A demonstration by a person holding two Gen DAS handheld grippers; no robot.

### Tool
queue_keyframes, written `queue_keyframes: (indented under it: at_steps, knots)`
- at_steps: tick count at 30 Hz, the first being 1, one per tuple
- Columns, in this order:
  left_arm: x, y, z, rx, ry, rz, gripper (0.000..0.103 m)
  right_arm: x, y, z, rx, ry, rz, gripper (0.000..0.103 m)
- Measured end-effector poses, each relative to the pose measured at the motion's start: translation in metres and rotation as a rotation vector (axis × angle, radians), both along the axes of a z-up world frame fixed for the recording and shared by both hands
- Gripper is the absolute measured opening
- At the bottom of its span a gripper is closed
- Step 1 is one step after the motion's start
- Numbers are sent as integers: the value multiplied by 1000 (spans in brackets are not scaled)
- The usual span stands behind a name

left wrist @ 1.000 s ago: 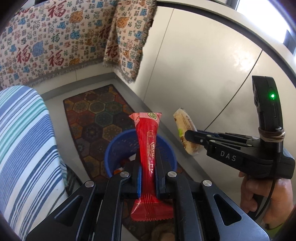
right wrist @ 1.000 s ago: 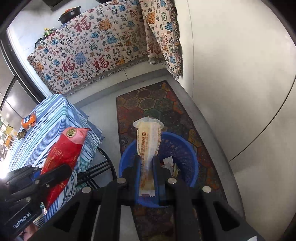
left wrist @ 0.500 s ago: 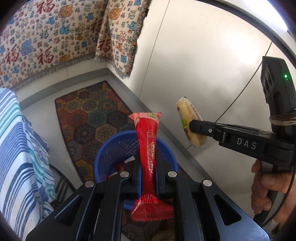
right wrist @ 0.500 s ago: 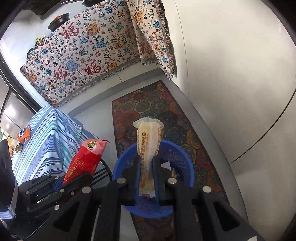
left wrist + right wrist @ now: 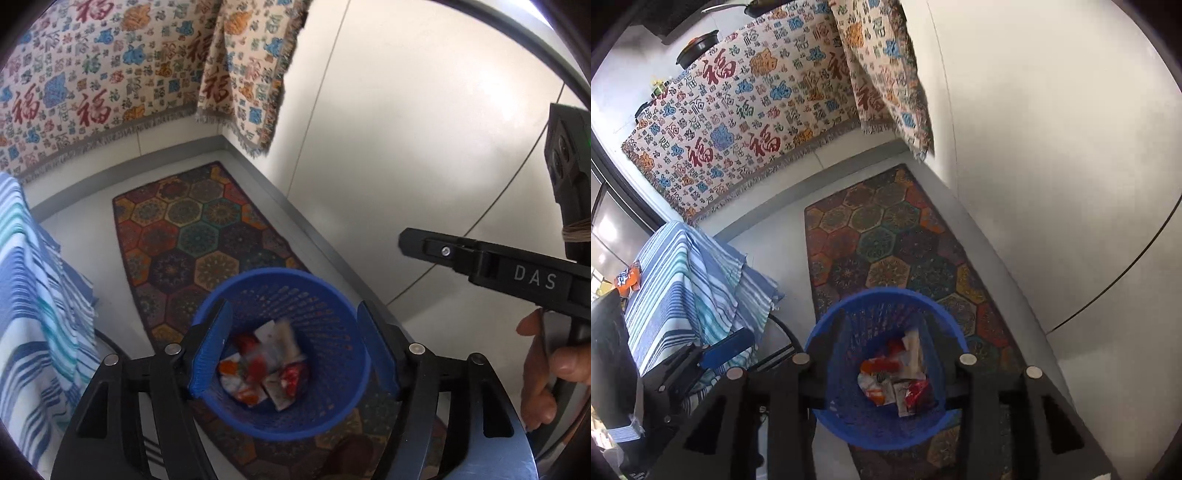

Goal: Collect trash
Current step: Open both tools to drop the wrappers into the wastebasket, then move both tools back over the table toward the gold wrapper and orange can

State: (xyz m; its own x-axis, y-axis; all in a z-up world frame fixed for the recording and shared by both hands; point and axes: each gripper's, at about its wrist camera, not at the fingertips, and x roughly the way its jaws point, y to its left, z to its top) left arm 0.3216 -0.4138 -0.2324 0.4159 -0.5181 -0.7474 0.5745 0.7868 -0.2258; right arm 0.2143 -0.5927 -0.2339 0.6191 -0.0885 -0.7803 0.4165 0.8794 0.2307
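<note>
One round blue perforated plastic basket point(image 5: 325, 402) is seen standing on the near end of one hexagon-patterned multicoloured rug point(image 5: 195, 236), close beside the pale wall panels point(image 5: 406, 129) on its right. Bare grey floor is left open between the rug's left edge and the one blue-and-white striped cloth point(image 5: 33, 314) draped at the left. Several crumpled snack wrappers point(image 5: 266, 365), too jumbled to be counted exactly, are gathered at the basket's bottom. Two grippers are poised above the rim: the left gripper point(image 5: 291, 347) is seen with jaws opening, nothing between them; the right gripper point(image 5: 886, 354) likewise, jaws parting and empty.
</note>
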Motion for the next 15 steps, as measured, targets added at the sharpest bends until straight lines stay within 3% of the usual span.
queue_keyframes:
  at_steps: [3, 5, 7, 11, 15]
  knots:
    - [-11, 20, 26, -24, -53, 27, 87, -8, 6, 19, -43, -54, -20, 47]
    - [-22, 40, 47, -34, -94, 46, 93, -13, 13, 29, -80, -81, -27, 66]
    - [-35, 65, 66, -43, -120, 68, 99, -14, 18, 34, -99, -90, -24, 67]
    - [-58, 123, 82, -20, -121, 124, 100, -13, 48, 54, -156, -124, 10, 67]
    - [-71, 191, 72, 86, -124, 230, 100, -7, 97, 70, -196, -155, 89, 67]
